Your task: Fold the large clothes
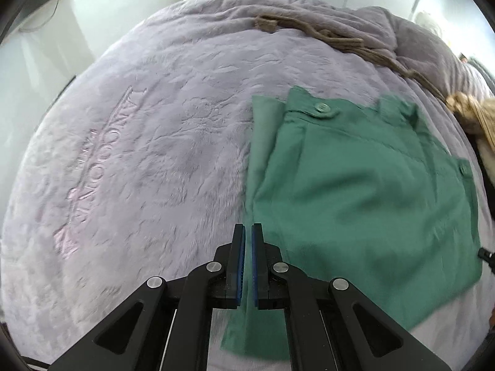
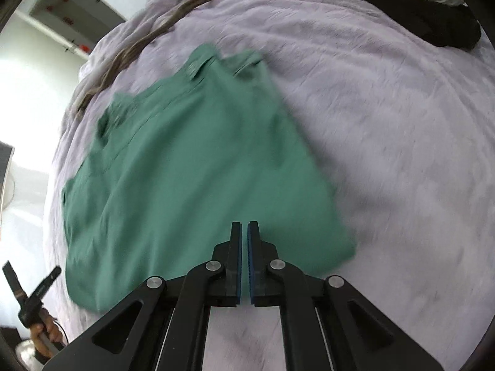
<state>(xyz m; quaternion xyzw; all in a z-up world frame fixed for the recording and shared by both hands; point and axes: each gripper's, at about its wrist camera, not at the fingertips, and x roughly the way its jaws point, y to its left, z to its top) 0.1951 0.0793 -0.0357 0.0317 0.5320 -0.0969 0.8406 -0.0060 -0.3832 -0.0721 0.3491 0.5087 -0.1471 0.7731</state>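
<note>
Here, the folded green garment (image 1: 355, 185) is spread on the lilac blanket (image 1: 139, 139). Its near edge is pinched in the left claw (image 1: 248, 232); the right claw (image 2: 244, 232), nearly closed, is held above it, contact unclear.

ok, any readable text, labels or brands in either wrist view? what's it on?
"ANCOONA": roughly, embossed lettering on the lilac blanket, running sideways in the left wrist view; several letters are uncertain.
A second embossed line beside it: too faint to read.
Green trousers: no label or print visible.
Right wrist view: no text readable; red marks on the far shelf are blurred.
</note>
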